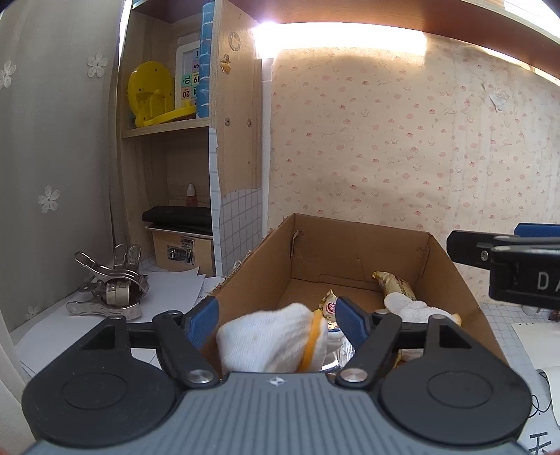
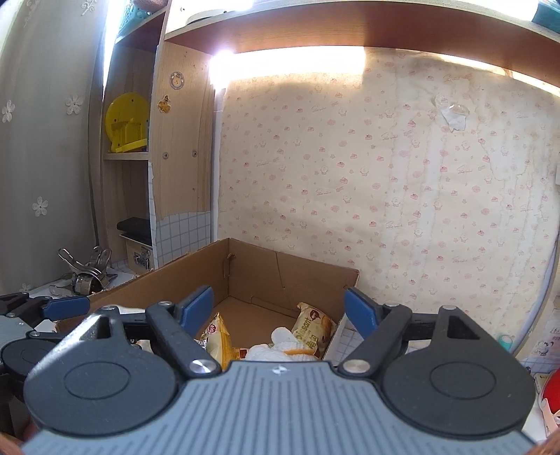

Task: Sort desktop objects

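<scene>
Left gripper (image 1: 276,320): ribbed blue pads apart, a knitted white glove (image 1: 273,344) with orange cuff lying between them, unclamped. Right gripper (image 2: 278,309): jaws apart, empty. Corrugated cardboard box (image 1: 451,280) at 12 o'clock holds crinkled foil snack packets (image 2: 313,327).

Ahead of you, the far wall (image 2: 402,175) is papered in cream with small pink motifs, peeling in places. To the left stands a light wooden shelf unit (image 1: 238,105); farther left hangs a grey curtain (image 1: 52,140) stitched with white flowers. A brown overhead shelf (image 2: 350,31) catches bright glare beneath.
</scene>
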The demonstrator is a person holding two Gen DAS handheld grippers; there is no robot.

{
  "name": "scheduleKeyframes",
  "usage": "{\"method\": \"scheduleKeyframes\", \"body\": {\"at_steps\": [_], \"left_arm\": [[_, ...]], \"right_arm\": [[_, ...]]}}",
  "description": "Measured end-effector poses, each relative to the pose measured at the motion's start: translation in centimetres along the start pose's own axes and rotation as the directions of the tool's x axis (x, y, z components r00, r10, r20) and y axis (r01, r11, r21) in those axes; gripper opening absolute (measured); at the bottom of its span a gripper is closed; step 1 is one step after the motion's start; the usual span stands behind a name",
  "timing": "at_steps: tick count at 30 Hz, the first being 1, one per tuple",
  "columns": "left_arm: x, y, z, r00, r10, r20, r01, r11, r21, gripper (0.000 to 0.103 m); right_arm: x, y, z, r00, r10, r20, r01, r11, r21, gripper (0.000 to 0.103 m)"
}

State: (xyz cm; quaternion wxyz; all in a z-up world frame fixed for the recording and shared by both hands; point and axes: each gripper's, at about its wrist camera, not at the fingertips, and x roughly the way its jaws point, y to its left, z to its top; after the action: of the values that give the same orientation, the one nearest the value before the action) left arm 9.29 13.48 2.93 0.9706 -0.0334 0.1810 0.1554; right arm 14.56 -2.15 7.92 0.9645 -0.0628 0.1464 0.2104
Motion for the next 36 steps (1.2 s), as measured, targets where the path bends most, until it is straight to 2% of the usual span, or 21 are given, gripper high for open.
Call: {"method": "scheduleKeyframes", "body": {"at_steps": [3,10,16,24,30,36], "left_arm": [[-0.3,-0.1,0.2,1.000,0.005,0.003,-0.005,1.000,-0.003,0.083],[-0.8,-0.3,0.2,1.000,0.020,0.003,-0.020,1.000,-0.004,0.098],[-1.3,-0.6,0.4,0.999,0.022,-0.032,-0.022,1.000,-0.007,0.103],[-2.7,-1.2,0.5,0.998,0.053,-0.045,-0.053,0.999,-0.004,0.103],[-3.6,-2.4,0.3,0.998,0.035,-0.047,-0.034,0.999,0.019,0.103],[-4.8,-3.4,0.1,0.999,-0.014,-0.049,0.015,1.000,0.017,0.103]], "right_arm": [[-0.3,0.1,-0.1,1.000,0.003,0.000,-0.003,1.000,-0.002,0.080],[-1.1,-0.4,-0.2,1.000,-0.003,0.010,0.003,1.000,-0.001,0.080],[-2.7,-1.3,-0.5,1.000,-0.015,0.024,0.015,1.000,0.008,0.080],[-4.6,-2.9,-1.8,0.998,-0.053,0.023,0.053,0.998,0.032,0.080],[-6.0,-3.5,-2.7,0.998,-0.067,0.022,0.066,0.997,0.041,0.080],[-7.8,-3.9,-3.4,0.997,-0.067,0.036,0.065,0.997,0.044,0.080]]}}
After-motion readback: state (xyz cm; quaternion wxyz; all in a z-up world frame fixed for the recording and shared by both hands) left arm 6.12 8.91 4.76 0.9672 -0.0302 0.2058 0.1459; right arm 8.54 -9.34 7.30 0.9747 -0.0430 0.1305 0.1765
